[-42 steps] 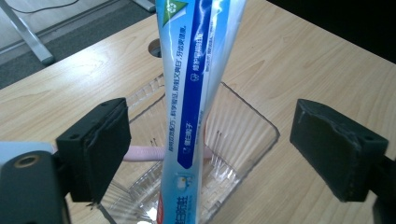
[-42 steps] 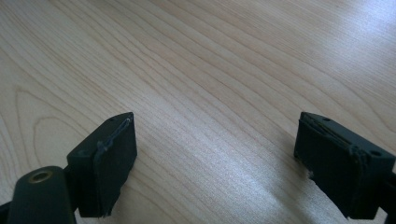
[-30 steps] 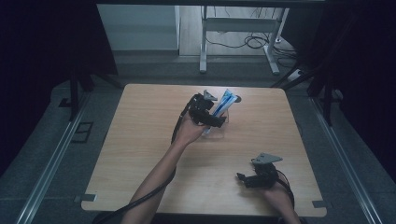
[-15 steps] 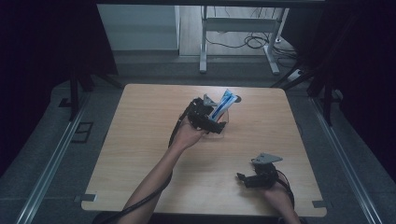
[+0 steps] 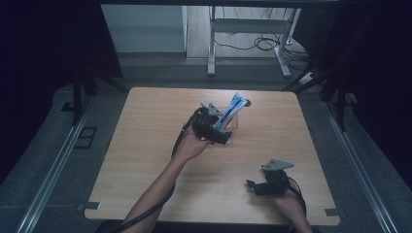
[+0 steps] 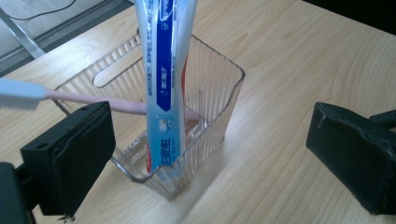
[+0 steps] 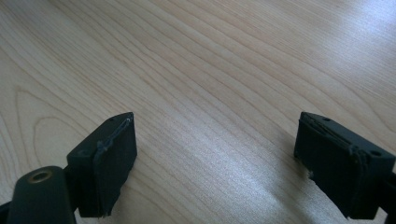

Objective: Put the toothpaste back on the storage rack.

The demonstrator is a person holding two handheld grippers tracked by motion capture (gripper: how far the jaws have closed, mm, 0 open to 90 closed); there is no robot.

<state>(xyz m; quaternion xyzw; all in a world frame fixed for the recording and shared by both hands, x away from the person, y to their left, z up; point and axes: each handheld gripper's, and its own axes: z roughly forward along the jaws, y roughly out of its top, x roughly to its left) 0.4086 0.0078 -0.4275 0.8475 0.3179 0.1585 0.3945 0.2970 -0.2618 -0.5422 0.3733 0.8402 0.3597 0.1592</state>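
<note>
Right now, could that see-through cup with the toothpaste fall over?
It might. The toothpaste tube stands tall and leaning in the clear ribbed holder, so the load looks top-heavy. The left gripper is open with one jaw close beside the holder; a sideways nudge could tip it. The pink toothbrush pokes out over the rim near that jaw and could get snagged and flipped out.

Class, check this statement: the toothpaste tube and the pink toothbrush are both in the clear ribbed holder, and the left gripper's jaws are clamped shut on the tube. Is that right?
Not quite. The toothpaste tube and the pink toothbrush are indeed in the clear ribbed holder, but the left gripper is not clamped on the tube. The left gripper view shows its jaws wide open, one either side of the holder, gripping nothing.
</note>
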